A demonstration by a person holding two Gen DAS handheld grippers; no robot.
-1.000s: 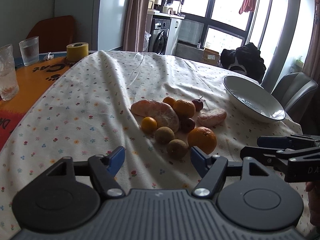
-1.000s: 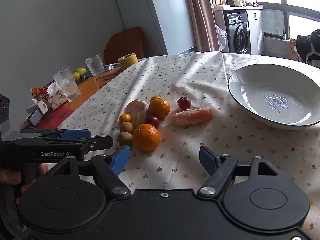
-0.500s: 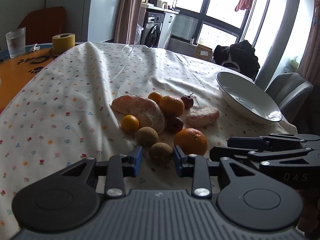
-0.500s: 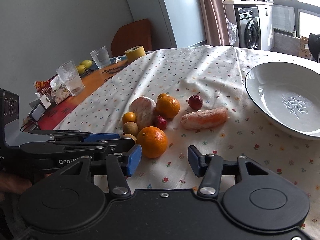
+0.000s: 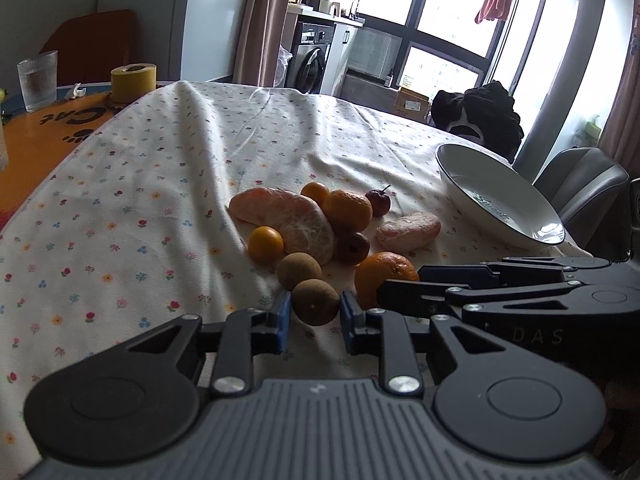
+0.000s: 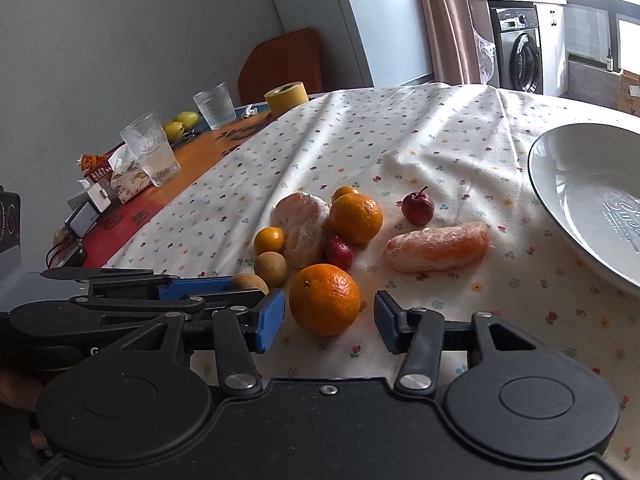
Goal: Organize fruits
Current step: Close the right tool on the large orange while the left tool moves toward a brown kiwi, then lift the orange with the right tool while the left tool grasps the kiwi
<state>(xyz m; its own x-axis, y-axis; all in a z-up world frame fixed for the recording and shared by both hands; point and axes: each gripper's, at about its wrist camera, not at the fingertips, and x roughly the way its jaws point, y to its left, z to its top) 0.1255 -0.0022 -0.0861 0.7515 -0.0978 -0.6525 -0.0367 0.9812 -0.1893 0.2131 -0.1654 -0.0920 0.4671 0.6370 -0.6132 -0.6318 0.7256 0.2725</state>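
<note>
Both grippers gape, left gripper [image 5: 312, 316] around a longan [image 5: 315, 301], right gripper [image 6: 330, 322] around an orange [image 6: 325, 299]; bowl [image 6: 560, 200] holds nothing.

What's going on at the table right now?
Left gripper open around brown fruit. Right gripper open around orange. Bowl empty. Nothing blocking.

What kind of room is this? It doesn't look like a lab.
Most likely a home dining area beside a kitchen or laundry nook. A floral tablecloth covers the table, a washing machine stands by the windows, and drinking glasses sit at the table's edge.
</note>
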